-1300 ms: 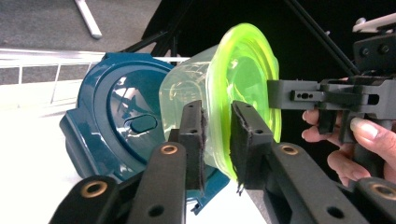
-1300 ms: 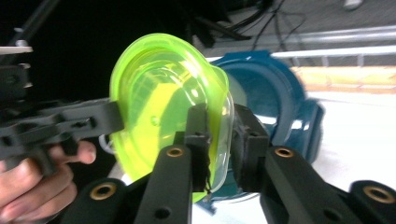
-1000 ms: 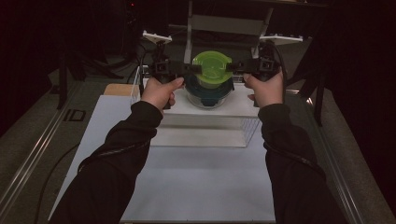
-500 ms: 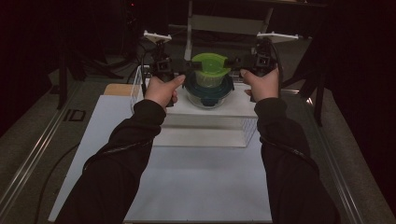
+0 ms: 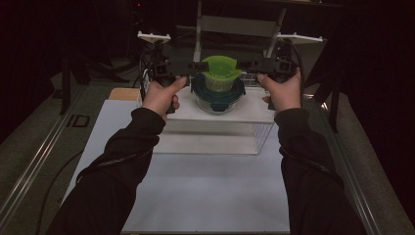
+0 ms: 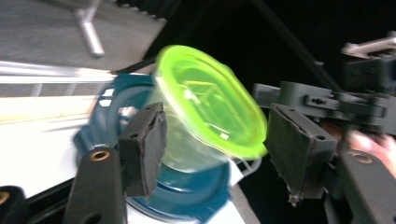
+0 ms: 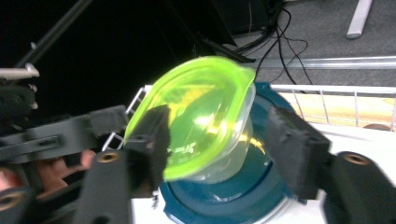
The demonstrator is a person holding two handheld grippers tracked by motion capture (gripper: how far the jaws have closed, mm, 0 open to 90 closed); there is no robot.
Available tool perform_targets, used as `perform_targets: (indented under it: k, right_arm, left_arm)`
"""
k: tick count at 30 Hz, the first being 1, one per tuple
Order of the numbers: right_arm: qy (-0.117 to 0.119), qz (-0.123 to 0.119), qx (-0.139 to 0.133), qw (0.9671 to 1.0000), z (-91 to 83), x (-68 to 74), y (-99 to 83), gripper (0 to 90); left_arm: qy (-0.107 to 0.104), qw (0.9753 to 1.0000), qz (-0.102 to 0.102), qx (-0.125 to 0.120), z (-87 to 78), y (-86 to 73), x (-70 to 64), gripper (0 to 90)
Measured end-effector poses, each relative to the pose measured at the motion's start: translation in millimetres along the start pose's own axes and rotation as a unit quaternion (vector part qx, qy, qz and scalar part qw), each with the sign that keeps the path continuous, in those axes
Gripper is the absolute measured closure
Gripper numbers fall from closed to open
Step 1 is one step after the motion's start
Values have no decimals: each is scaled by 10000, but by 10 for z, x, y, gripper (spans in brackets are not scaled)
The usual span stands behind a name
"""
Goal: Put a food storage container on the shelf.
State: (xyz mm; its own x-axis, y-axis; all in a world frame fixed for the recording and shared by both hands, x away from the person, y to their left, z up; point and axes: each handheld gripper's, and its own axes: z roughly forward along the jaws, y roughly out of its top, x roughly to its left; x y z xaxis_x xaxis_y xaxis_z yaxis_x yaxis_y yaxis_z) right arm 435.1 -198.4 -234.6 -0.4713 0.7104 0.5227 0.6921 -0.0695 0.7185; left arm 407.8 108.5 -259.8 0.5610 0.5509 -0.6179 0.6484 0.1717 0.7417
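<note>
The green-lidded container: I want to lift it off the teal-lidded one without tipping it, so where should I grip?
Grip the clear tapered body under the overhanging lid of the green-lidded container, jaws closing from opposite sides. It sits tilted on the teal-lidded container; the lid's lip would likely stop slipping.

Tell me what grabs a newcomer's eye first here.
The bright green-lidded tub stands out at the far middle of the table, sitting on a teal-lidded bowl atop a white rack. The left gripper and right gripper flank the tub, jaws open.
</note>
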Motion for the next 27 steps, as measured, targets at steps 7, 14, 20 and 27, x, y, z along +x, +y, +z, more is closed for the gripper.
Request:
perform_targets:
  k: [7,14,20,27]
  right_arm:
    - [123,-241,-25,9996,-101,48,-137,240]
    - [399,-512,-138,9978,-250,5,-344,175]
    - [371,-643,-83,9972,-307,-57,-580,176]
    - [449,-825,4,9956,-307,-89,-882,166]
  left_arm:
    - [-163,9986,498,-21,-124,-123,-75,125]
    - [-322,9930,1139,-3,-175,-392,-140,4]
    - [-187,9881,1523,-124,-256,-590,-171,4]
    - [-216,9838,1775,-101,-367,-821,-194,4]
